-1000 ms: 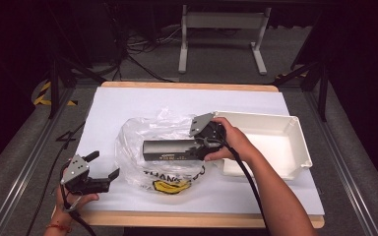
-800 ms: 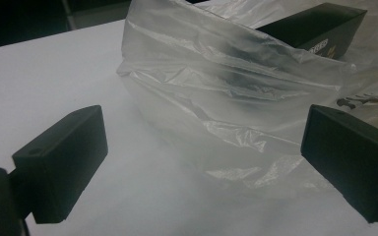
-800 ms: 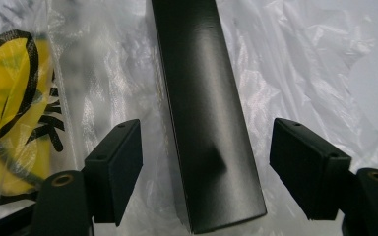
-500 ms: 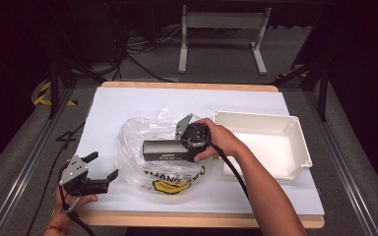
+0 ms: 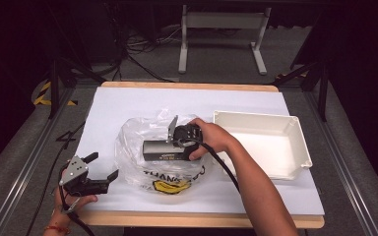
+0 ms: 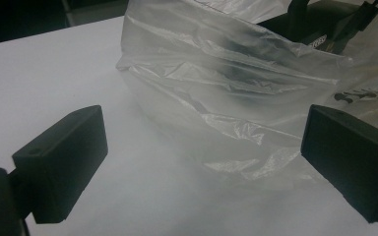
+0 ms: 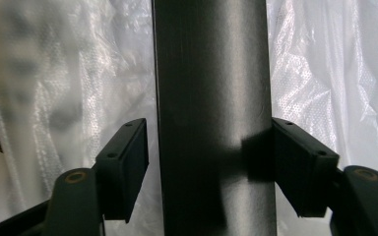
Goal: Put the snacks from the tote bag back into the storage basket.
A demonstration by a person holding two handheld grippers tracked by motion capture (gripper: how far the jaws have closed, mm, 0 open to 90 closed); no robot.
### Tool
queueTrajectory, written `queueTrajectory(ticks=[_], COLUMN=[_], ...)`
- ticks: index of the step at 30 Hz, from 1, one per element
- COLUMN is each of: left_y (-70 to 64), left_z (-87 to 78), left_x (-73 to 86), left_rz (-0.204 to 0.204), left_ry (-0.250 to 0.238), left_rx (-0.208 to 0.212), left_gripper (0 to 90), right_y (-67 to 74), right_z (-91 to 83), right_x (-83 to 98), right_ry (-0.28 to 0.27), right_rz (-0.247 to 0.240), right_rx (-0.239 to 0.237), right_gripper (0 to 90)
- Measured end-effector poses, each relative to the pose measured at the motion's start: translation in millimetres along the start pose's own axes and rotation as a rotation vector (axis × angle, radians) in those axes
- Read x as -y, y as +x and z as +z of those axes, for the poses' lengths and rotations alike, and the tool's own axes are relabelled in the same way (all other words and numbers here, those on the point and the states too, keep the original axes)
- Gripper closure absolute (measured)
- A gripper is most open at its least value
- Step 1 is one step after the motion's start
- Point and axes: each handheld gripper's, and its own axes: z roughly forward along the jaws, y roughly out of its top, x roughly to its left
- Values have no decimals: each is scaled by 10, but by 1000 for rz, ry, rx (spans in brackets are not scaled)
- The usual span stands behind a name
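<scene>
The high view looks forward and down from above the person's side of the table (image 5: 128,105), taking in all four edges. The left gripper view sits low near the front left corner, looking along the tabletop at the clear plastic bag (image 6: 216,83) from close by. The right gripper view is pressed right up to a black box (image 7: 211,118) inside that bag. All three views share the bag (image 5: 142,147), and the box (image 5: 162,150) also appears from above.

a long black box (image 5: 163,150) is laid flat inside a crumpled clear plastic bag (image 5: 142,140) printed black and yellow, near the tabletop's front edge.
</scene>
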Motion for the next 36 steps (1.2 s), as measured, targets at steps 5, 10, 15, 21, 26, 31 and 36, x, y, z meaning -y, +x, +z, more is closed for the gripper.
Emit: queueTrajectory(ticks=[5,10,15,21,26,31,36], left_y=[7,11,16,18,20,27,23], left_z=[-12,-10,-11,-10,-9,-13,-6], left_x=[4,7,8,7,10,11,18], left_rz=[0,-3,-8,-10,-12,-13,-12], left_ry=[0,-3,-3,-3,-3,-5,-2], left_rx=[-2,2,2,2,4,8,6], left_gripper=[47,46,46,47,46,46,46], right_y=[-29,-48,-28,-22,-16,-9,3], right_z=[20,14,-14,-33,-101,-205,-299], right_x=[-67,-82,-76,-79,-91,-106,-123], right_ry=[42,28,23,23,-6,-22,-32], right_rz=[-8,-18,-22,-24,-43,-55,-65], right_rx=[-26,-53,-77,-85,-77,-64,-50], right_gripper=[396,419,428,428,429,429,429])
